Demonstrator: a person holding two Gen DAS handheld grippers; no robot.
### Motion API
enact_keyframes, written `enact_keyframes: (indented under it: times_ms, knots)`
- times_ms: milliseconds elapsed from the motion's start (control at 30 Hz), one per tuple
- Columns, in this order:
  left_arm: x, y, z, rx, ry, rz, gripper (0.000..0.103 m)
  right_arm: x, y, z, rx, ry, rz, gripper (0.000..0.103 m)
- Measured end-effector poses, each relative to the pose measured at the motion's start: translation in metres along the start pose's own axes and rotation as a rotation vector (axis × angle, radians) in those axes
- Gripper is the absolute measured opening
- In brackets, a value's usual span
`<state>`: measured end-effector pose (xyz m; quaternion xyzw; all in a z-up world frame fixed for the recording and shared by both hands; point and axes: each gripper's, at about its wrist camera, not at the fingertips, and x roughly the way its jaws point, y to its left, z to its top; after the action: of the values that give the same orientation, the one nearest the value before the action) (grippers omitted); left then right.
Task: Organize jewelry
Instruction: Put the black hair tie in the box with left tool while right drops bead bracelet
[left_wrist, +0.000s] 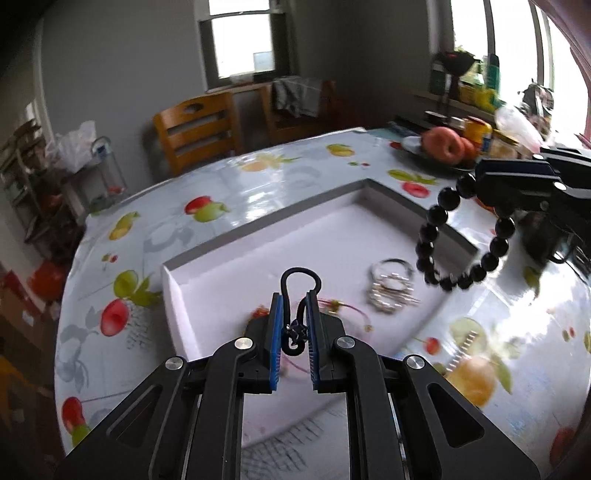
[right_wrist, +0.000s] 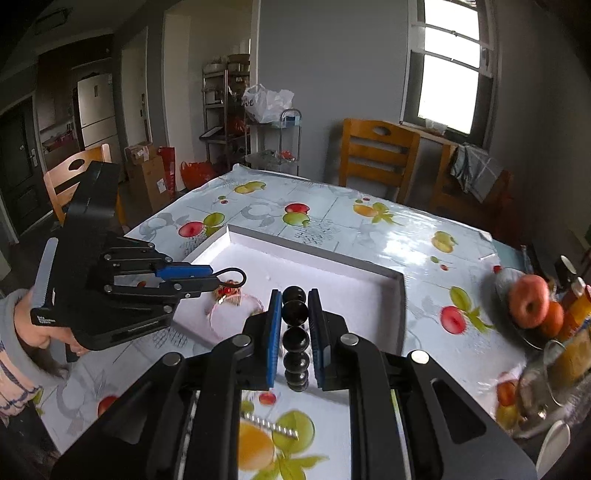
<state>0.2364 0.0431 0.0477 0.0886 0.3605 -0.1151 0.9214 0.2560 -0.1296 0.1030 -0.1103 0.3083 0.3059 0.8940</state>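
A thin black cord (left_wrist: 299, 275) is pinched between the nearly closed blue pads of the left gripper (left_wrist: 295, 295), its loop standing up past the fingertips. A black bead bracelet (left_wrist: 443, 251) is clamped by the right gripper (right_wrist: 295, 295), whose jaws are narrowed onto the beads; in the left wrist view it is seen hanging at three o'clock, over the right edge of the white tray (left_wrist: 266, 221). Inside the tray, silver rings (left_wrist: 391, 291) are piled at about four o'clock, and a red-and-gold ornament (right_wrist: 227, 291) is lying below the left fingertips. A small silver chain (right_wrist: 269, 426) is left on the fruit-print tablecloth (right_wrist: 369, 229) outside the tray, towards six o'clock.
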Motion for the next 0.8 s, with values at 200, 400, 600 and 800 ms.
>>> enact_keyframes:
  times_ms: [200, 400, 600, 800]
  knots:
    - [0.03, 0.026, 0.001, -0.064, 0.044, 0.027, 0.013, 0.045, 0.001, 0.01, 0.022, 0.044, 0.033, 0.014]
    - [0.048, 0.037, 0.001, -0.084, 0.081, 0.038, 0.013, 0.09, -0.019, 0.006, 0.085, 0.109, 0.02, 0.014]
    - [0.063, 0.052, 0.001, -0.121, 0.125, 0.039, 0.013, 0.11, -0.048, -0.007, 0.141, 0.165, -0.019, 0.014]
    - [0.072, 0.053, -0.007, -0.115, 0.155, 0.043, 0.013, 0.123, -0.061, -0.022, 0.165, 0.217, -0.025, 0.014]
